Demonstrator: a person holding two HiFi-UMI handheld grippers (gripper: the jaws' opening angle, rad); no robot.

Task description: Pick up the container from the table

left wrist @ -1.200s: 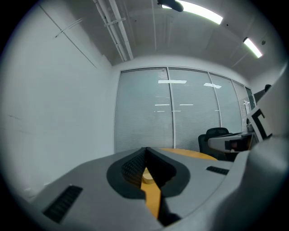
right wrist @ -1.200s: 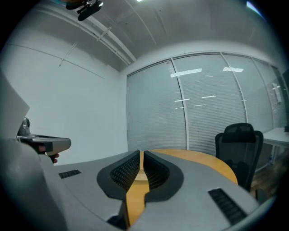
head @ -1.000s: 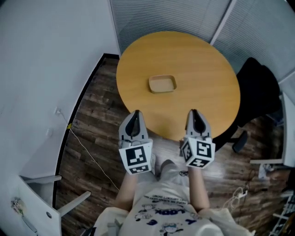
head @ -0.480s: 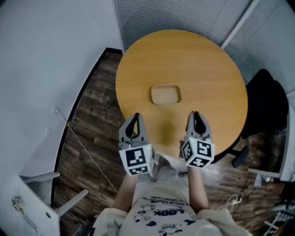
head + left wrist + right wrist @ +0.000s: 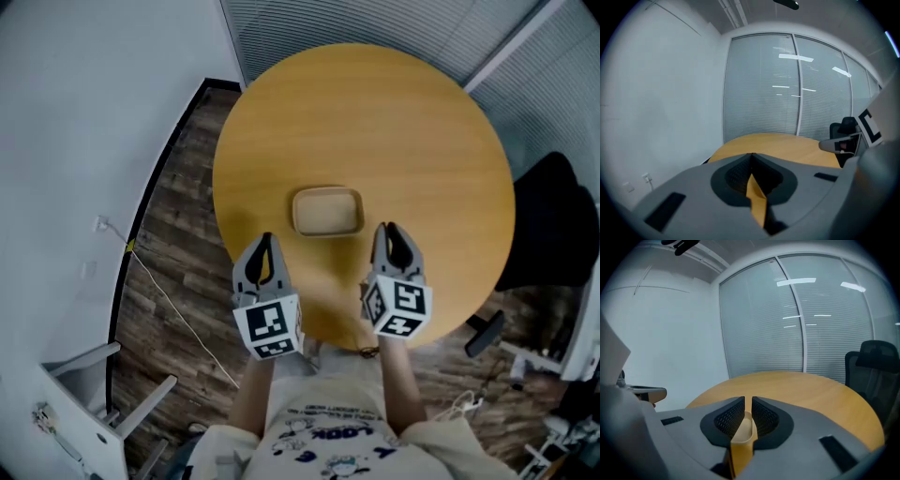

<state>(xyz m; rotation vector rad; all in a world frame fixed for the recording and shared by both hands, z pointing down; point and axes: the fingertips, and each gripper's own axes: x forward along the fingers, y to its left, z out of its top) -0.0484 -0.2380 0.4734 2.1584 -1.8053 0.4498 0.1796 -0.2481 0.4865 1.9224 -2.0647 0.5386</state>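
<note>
1. The only print is on the person's shirt (image 5: 328, 439), too small to read. Each gripper carries a cube with black-and-white square markers.
2. A round wooden table (image 5: 422, 141) stands on dark plank floor (image 5: 178, 234), with a pale wall (image 5: 84, 112) to the left, window blinds (image 5: 375, 23) behind and a black chair (image 5: 553, 220) to the right.
3. The container (image 5: 327, 211), a shallow tan tray, lies on the table's near half.
4. The left gripper (image 5: 264, 240) has its jaw tips touching and holds nothing.
5. The right gripper (image 5: 388, 230) has a thin slit between its jaws, through which the container shows; it grips nothing.
6. Since a second ago the table has filled more of the head view. The container now sits just ahead of both grippers.
</note>
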